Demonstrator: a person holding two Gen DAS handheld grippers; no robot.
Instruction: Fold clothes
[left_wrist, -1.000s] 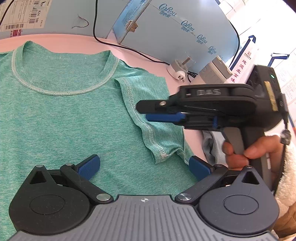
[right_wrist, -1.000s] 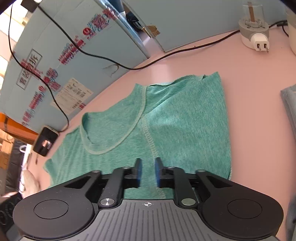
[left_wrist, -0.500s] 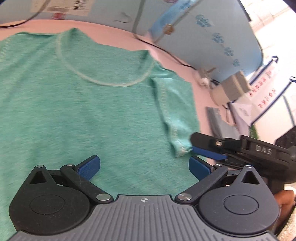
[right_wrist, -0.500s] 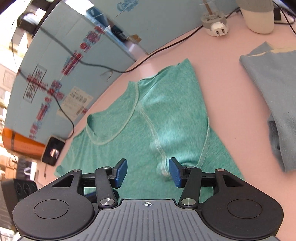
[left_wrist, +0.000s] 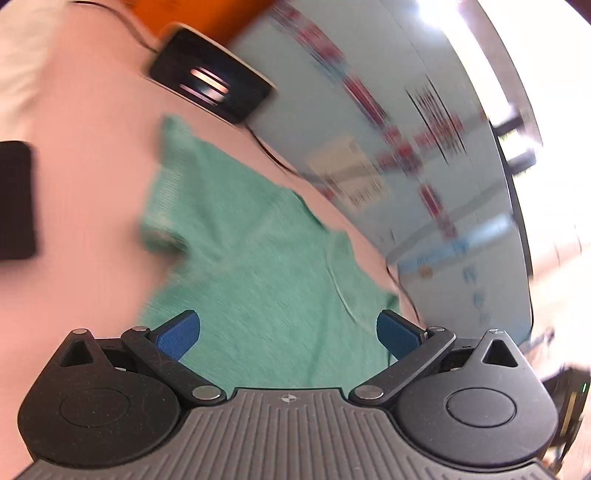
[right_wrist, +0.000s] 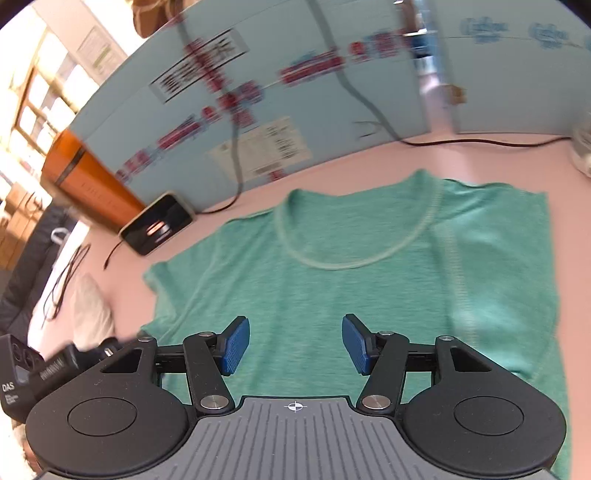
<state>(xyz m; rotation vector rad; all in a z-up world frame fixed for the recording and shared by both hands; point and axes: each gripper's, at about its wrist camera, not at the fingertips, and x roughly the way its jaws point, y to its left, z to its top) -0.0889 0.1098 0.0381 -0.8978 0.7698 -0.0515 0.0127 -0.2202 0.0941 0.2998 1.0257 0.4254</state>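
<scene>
Pink desk (right_wrist: 424, 155) backed by pale blue cartons (right_wrist: 332, 92) printed with red characters and a white shipping label. Landmark: green T-shirt (right_wrist: 351, 288), lying flat on the desk, neckline toward the cartons.

Going left to right in the right wrist view: left of the shirt, an orange box (right_wrist: 85, 181) against the cartons; in front of it a dark phone-like device (right_wrist: 157, 223) with a cable trailing off; nearer, a pale cloth lump (right_wrist: 88, 310) beside the shirt's left sleeve. Left hand-held gripper (right_wrist: 40, 373) low at the left edge, just off the shirt's lower left hem, jaw state not readable in that view. Over the shirt's chest, right hand-held gripper (right_wrist: 293, 345), blue pads (right_wrist: 234, 345) spread wide, pinching nothing. Right sleeve folded inward over the body. Beyond the shirt's right shoulder, a black cable (right_wrist: 480, 142) running along the desk.

Left wrist view, blurred: left hand-held gripper (left_wrist: 288, 334) spread wide above the T-shirt (left_wrist: 258, 266), nothing between the pads. Black flat object (left_wrist: 16, 199) well left of the shirt; dark device (left_wrist: 210, 88) beyond it.
</scene>
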